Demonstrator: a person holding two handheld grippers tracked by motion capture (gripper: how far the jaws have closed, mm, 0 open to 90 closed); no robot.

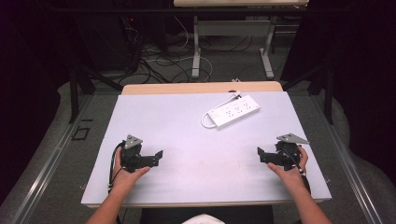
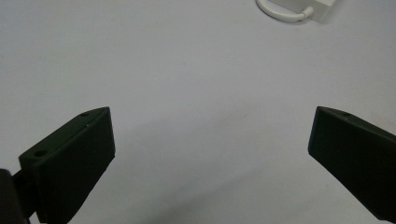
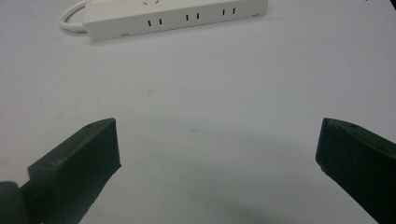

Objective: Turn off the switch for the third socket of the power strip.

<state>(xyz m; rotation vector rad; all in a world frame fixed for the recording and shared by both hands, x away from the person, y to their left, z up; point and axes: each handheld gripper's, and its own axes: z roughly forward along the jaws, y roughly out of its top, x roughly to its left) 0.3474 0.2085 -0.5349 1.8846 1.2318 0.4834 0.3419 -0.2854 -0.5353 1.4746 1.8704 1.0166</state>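
power strip untouched, both grippers waiting

we are holding the left gripper at lower left of the high view and the right gripper at lower right, both with jaws spread wide and nothing between them. we are judging the work as not started: the power strip is lying well apart from both, upper centre of the frame on the white table. reach and grasp are all left. the strip is looking white, long, flat, with sockets along its top face and its white cord looping at the lower-left end.
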